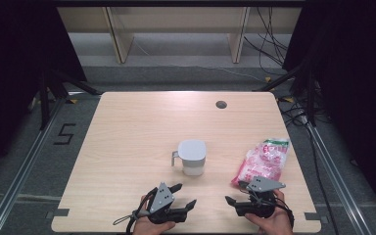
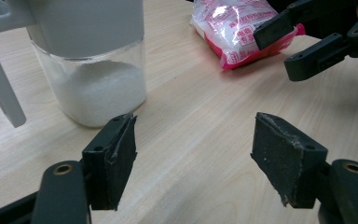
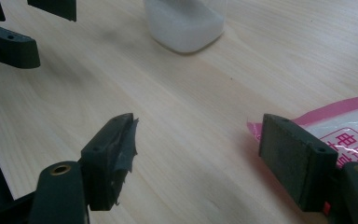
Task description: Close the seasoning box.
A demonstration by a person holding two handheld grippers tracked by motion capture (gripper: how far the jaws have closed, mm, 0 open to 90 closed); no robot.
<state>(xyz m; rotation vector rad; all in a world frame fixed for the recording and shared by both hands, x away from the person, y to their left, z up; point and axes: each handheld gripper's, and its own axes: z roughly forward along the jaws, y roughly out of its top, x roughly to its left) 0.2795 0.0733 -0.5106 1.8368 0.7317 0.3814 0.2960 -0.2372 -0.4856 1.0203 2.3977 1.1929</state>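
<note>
A clear glass jar (image 1: 192, 157) with a white lid and side handle stands mid-table, partly filled with white powder (image 2: 98, 88). To its right lies a pink and white plastic bag (image 1: 265, 161) of white grains. My left gripper (image 1: 186, 194) is open near the front edge, below and left of the jar, holding nothing. My right gripper (image 1: 235, 192) is open just in front of the bag's near corner, also holding nothing. In the left gripper view the jar (image 2: 93, 70) is beyond the left jaw. In the right gripper view the bag (image 3: 349, 130) lies behind the right jaw.
The light wood table (image 1: 127, 127) has a round cable hole (image 1: 221, 104) near its far edge. Dark stands and cables flank both sides on the floor. A wooden frame (image 1: 122, 39) stands beyond the table.
</note>
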